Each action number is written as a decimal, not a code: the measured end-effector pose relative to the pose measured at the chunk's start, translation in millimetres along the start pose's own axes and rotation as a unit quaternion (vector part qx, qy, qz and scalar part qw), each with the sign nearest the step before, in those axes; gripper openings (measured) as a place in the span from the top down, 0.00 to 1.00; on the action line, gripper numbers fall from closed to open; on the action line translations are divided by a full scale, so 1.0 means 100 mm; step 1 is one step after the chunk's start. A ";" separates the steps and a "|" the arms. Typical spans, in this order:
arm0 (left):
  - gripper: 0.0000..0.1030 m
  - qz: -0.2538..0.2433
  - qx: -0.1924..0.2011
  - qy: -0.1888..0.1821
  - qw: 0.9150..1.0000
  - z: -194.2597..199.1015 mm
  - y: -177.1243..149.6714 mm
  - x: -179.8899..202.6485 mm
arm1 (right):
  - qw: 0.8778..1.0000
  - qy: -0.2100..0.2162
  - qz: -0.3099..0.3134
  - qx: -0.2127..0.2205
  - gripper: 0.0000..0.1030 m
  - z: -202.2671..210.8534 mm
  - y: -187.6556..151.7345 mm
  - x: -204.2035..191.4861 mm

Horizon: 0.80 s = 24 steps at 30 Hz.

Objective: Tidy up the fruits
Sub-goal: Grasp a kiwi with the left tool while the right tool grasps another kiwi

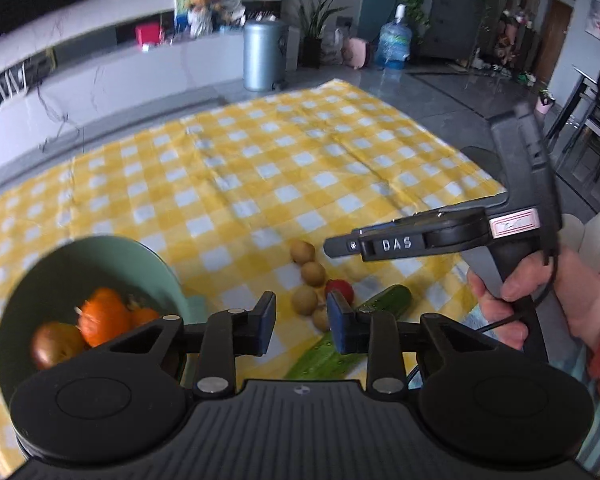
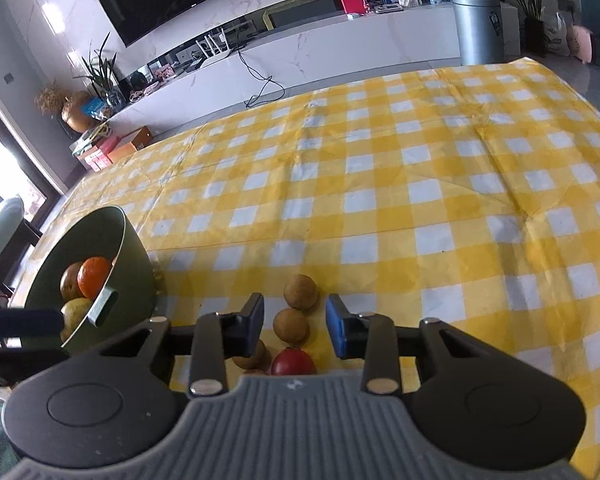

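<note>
A green bowl [image 1: 156, 264] [image 2: 134, 248] holds oranges [image 1: 104, 316] [image 2: 94, 276] and a brownish fruit [image 1: 54, 348]. Several small brown round fruits [image 1: 303, 251] [image 2: 300, 291] lie in a row on the yellow checked cloth, with a red tomato [image 1: 340, 289] [image 2: 293, 362] and two cucumbers [image 1: 388, 301] beside them. My left gripper [image 1: 301, 322] is open and empty above the fruits, just right of the bowl. My right gripper [image 2: 295, 326] is open and empty over the brown fruits; it also shows in the left wrist view [image 1: 384, 245], held by a hand.
The yellow checked cloth [image 2: 420, 168] covers the table. Beyond the far edge stand a white TV cabinet [image 2: 340, 48], a grey bin [image 1: 263, 55] and a water bottle [image 1: 394, 42]. Dark chairs [image 1: 596, 128] stand at the right.
</note>
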<state>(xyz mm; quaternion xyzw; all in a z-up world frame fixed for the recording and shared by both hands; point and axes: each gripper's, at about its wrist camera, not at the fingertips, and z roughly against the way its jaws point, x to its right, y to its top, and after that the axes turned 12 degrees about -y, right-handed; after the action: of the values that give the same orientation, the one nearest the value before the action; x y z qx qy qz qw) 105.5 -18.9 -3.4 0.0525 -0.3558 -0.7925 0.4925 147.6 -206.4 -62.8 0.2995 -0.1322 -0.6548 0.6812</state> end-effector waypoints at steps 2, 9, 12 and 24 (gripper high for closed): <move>0.68 0.029 -0.011 -0.001 1.000 -0.18 0.02 -0.03 | 1.000 0.009 -0.014 0.000 0.70 -0.04 0.02 0.04; 0.68 0.107 -0.016 -0.007 0.994 -0.66 0.02 -0.19 | 0.998 0.036 -0.044 -0.025 0.73 -0.27 0.07 0.10; 0.68 0.136 -0.017 -0.002 0.991 -0.76 0.00 -0.28 | 0.997 0.043 -0.056 -0.035 0.73 -0.38 0.10 0.12; 0.68 0.192 -0.017 -0.009 0.981 -0.93 -0.01 -0.43 | 0.994 0.048 -0.079 -0.058 0.73 -0.60 0.13 0.14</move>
<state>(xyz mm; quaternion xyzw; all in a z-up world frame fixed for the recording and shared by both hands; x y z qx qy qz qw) 167.2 -30.7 -84.2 -0.0327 -0.3504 -0.6896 0.6330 193.4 -206.1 -105.2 0.3000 -0.0366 -0.6980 0.6492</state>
